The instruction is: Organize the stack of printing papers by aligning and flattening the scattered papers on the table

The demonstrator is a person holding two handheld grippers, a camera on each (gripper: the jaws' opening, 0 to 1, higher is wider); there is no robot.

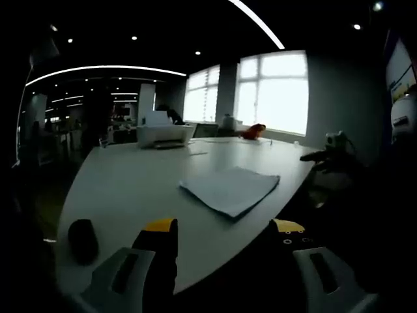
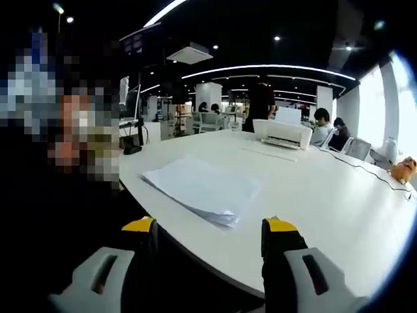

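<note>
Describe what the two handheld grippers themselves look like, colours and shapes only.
The left gripper has two dark jaws with yellow tips, each rising from a pale grey base with a dark slot. The right gripper is built the same: black jaws capped in yellow on light grey bases with dark slots. No cables or sleeves are visible.

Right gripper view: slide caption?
Open right gripper faces a loose paper stack on the white table, printer beyond.
</note>
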